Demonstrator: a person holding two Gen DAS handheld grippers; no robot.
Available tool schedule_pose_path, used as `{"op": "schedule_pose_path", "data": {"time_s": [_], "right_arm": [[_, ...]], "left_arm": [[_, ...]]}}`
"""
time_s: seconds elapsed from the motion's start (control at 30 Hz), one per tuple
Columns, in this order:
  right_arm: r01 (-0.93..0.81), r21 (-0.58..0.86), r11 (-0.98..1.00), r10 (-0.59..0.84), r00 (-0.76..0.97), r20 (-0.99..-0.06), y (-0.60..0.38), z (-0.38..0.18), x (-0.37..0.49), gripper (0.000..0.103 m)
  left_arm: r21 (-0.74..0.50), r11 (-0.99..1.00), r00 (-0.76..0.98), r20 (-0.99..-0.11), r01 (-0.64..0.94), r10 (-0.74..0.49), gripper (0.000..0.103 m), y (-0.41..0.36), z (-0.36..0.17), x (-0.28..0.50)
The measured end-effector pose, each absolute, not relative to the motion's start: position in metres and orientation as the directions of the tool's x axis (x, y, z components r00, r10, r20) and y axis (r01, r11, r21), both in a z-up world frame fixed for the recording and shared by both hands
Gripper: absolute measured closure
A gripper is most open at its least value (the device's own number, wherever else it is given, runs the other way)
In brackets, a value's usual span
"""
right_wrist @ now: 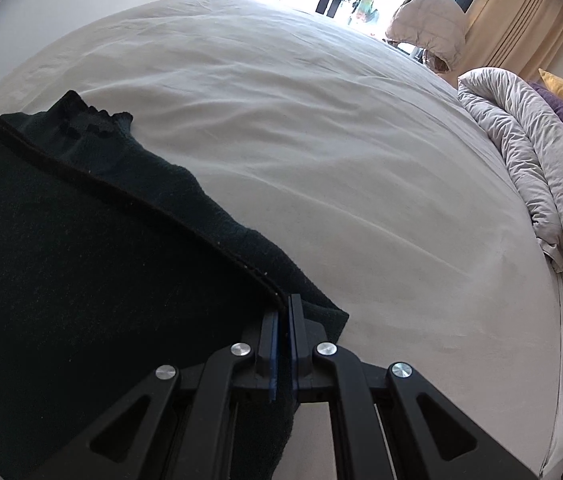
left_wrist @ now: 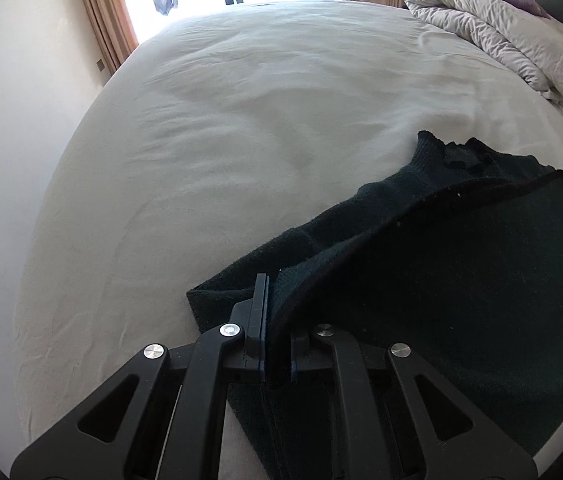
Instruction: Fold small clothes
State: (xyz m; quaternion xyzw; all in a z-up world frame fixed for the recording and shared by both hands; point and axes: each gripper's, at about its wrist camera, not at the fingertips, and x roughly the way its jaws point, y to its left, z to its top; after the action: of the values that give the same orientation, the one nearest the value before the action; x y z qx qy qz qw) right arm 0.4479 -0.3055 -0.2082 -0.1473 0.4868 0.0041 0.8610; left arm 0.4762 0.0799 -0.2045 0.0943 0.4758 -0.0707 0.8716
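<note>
**Both grippers pinch the hem, first fold in progress**

Fingers of the left gripper [left_wrist: 271, 300] are clamped on one end of a dark knit garment's [left_wrist: 461, 280] edge; the right gripper [right_wrist: 283, 316] is likewise closed on the other end of that edge. Between them the hem hangs taut, lifted above a lower layer that lies on the white bed sheet [left_wrist: 221, 140]. A ragged, ribbed end of the garment rests farther out on the sheet. Judging by this, one fold is being carried over but not yet laid down; smoothing and further folds remain. No basket, box or other container shows; a rolled duvet [right_wrist: 529, 152] lies well apart.
</note>
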Motion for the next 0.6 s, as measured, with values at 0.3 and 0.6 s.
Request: {"op": "schedule_pose_path", "data": {"time_s": [0.3, 0.6], "right_arm": [[0.02, -0.275, 0.961, -0.238, 0.562, -0.792, -0.329, -0.206, 0.444, 0.045], [0.012, -0.103, 0.995, -0.085, 0.669, -0.739, -0.286, -0.162, 0.408, 0.048]], "left_arm": [[0.027, 0.993, 0.54, -0.841, 0.112, -0.038, 0.068, 0.117, -0.199, 0.491], [0.118, 0.991, 0.685, -0.727, 0.06, 0.045, 0.035, 0.113, -0.155, 0.452]]}}
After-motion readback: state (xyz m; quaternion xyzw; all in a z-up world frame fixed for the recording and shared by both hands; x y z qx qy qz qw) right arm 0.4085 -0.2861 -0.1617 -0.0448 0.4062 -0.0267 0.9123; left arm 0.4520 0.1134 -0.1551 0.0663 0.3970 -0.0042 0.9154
